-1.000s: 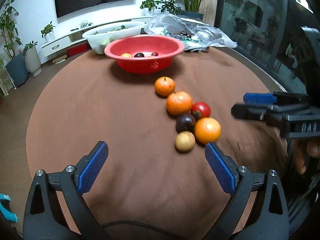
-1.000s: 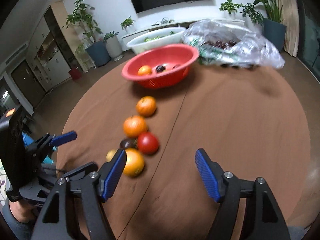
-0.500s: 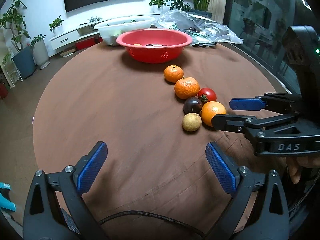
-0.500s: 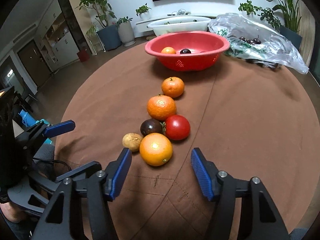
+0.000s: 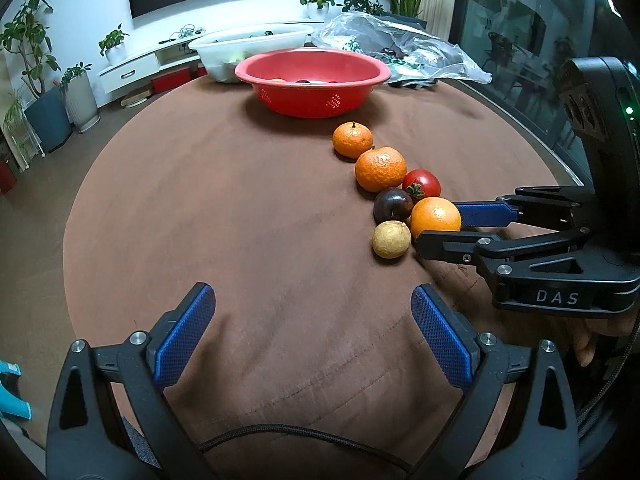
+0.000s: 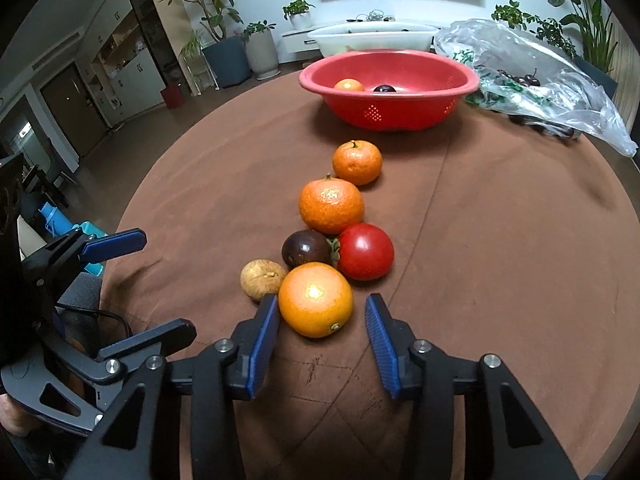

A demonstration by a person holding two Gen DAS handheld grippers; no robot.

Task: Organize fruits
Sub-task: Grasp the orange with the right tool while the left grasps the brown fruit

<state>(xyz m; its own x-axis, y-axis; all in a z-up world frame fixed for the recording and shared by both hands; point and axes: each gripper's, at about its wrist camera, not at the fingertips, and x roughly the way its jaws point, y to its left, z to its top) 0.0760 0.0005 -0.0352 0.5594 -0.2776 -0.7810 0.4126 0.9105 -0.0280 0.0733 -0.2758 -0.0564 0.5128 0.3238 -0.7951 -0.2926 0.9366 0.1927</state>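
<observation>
Round counter (image 6: 500, 240) under brown cloth. On it, far side: red bowl (image 6: 390, 112), white tub (image 5: 248, 46) behind it, clear plastic bag (image 6: 532, 76) beside bowl. Line of fruit from bowl toward near edge: mandarin (image 6: 357, 162), bigger mandarin (image 6: 331, 206) just beside, then tomato (image 6: 366, 252) and dark plum (image 6: 306, 248) touching, orange (image 6: 316, 300) nearest, small brownish fruit (image 6: 262, 278) against its left side

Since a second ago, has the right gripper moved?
Yes. The right gripper has come forward toward the red bowl; its fingers now flank the nearest orange.
</observation>
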